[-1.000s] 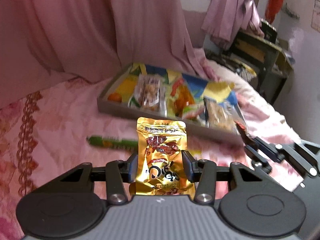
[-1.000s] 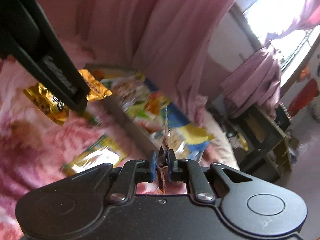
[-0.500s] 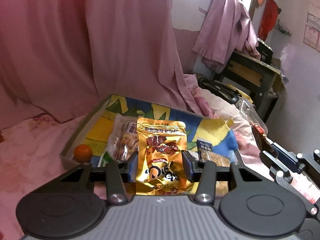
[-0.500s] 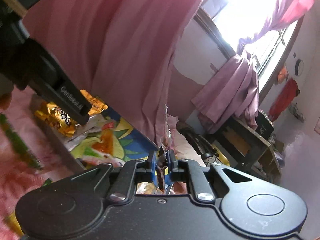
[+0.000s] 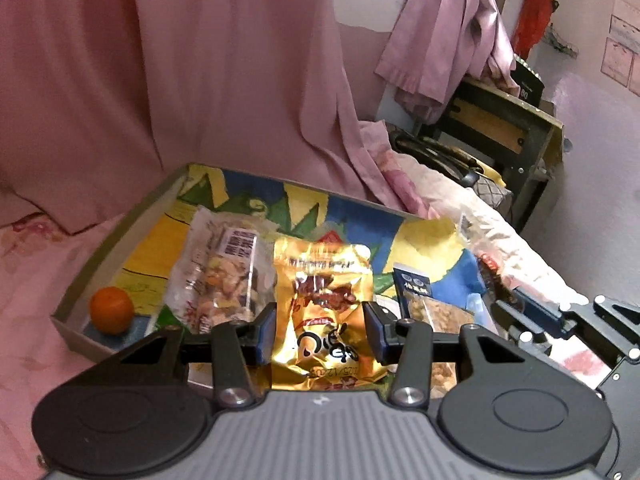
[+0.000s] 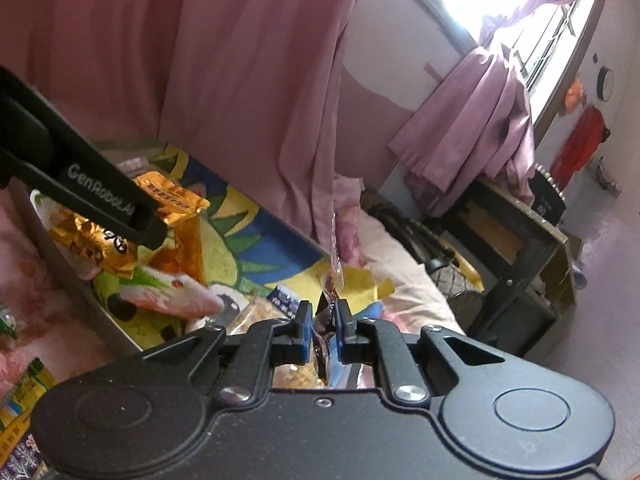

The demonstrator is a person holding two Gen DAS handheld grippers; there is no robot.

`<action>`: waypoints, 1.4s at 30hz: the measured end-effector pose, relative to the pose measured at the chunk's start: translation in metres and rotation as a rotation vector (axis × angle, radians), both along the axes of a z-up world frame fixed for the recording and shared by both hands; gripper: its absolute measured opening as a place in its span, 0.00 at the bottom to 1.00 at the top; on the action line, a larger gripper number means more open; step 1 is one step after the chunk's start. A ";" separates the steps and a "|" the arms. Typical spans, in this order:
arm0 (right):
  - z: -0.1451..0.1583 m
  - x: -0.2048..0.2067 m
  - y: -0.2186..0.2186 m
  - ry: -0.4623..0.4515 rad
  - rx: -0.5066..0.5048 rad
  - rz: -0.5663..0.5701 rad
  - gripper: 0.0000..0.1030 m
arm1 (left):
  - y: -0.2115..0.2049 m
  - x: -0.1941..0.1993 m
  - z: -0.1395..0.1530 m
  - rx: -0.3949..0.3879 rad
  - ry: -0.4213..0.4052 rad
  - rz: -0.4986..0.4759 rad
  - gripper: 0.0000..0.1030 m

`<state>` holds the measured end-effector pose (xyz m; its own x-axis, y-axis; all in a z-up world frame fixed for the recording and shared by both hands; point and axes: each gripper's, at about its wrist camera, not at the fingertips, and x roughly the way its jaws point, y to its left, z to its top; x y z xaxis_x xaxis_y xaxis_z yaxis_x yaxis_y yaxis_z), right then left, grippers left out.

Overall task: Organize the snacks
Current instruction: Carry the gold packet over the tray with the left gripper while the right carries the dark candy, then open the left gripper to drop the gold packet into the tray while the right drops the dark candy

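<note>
left gripper (image 5: 320,334): crinkly gold foil snack pouch (image 5: 322,312) pinched | right gripper (image 6: 322,330): thin clear wrapper (image 6: 326,332) nipped | risk: pouch could've been dropped outside the shallow colourful cardboard tray (image 5: 120,232), near edge, if released early

**Daylight flooding in from the window, pink cast everywhere**

Bright daylight is pouring through the window (image 6: 500,4), which is blowing out to pure white. It is tinting both views pink off the curtain (image 5: 200,60). The gold packet (image 5: 324,304) is throwing glare off its foil. The tray (image 5: 120,240) is sitting in softer, dimmer light. The fisheye lenses are bending straight lines near the edges, and dark vignetting is filling the corners. Fine detail is looking soft and slightly smeared throughout.
</note>
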<state>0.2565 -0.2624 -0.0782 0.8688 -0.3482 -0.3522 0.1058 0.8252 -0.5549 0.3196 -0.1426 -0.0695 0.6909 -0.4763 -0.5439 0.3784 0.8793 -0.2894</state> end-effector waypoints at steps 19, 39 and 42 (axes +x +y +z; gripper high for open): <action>-0.005 0.008 -0.008 0.043 0.135 -0.027 0.22 | -0.003 0.003 -0.011 0.026 0.062 0.023 0.51; 0.054 -0.054 -0.009 -0.135 0.285 -0.045 0.93 | 0.040 -0.052 0.052 -0.020 -0.041 0.140 0.98; 0.063 -0.072 -0.008 -0.154 0.338 -0.036 0.96 | 0.053 -0.069 0.063 -0.023 -0.066 0.178 0.99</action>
